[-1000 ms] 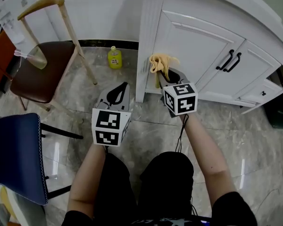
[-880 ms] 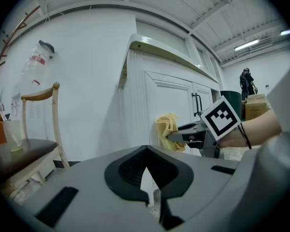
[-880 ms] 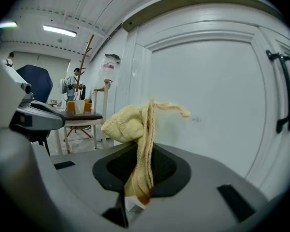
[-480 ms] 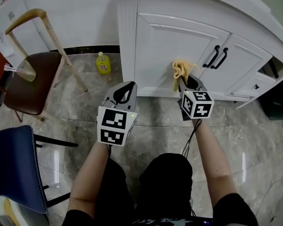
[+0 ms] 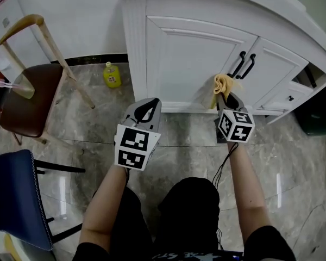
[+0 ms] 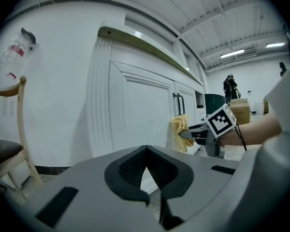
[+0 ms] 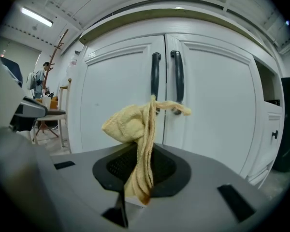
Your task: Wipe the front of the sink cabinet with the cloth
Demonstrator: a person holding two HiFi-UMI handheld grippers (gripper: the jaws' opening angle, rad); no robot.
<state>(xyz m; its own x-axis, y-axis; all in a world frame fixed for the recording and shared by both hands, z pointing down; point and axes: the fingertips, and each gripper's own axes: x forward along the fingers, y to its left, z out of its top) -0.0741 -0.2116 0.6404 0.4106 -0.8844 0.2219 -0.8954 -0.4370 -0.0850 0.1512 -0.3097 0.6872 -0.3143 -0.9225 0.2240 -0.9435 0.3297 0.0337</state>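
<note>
A bunched yellow cloth (image 5: 223,86) (image 7: 137,139) sticks up from my right gripper (image 5: 224,98), whose jaws are shut on it. It hangs at the lower part of the white sink cabinet (image 5: 195,48), near the two black door handles (image 5: 243,65) (image 7: 166,76); whether it touches the door I cannot tell. My left gripper (image 5: 148,109) is held low before the left door, jaws shut and empty. From the left gripper view the cloth (image 6: 181,132) and the right gripper (image 6: 193,133) show at the right.
A wooden chair with a brown seat (image 5: 22,97) stands at the left, a blue chair (image 5: 13,200) nearer me. A small yellow bottle (image 5: 112,75) sits on the marble floor by the wall. A dark bin (image 5: 318,116) stands right of the cabinet.
My right gripper has carried the cloth rightward along the cabinet front, from its left corner post to near the door handles. The left gripper stayed low before the cabinet.
</note>
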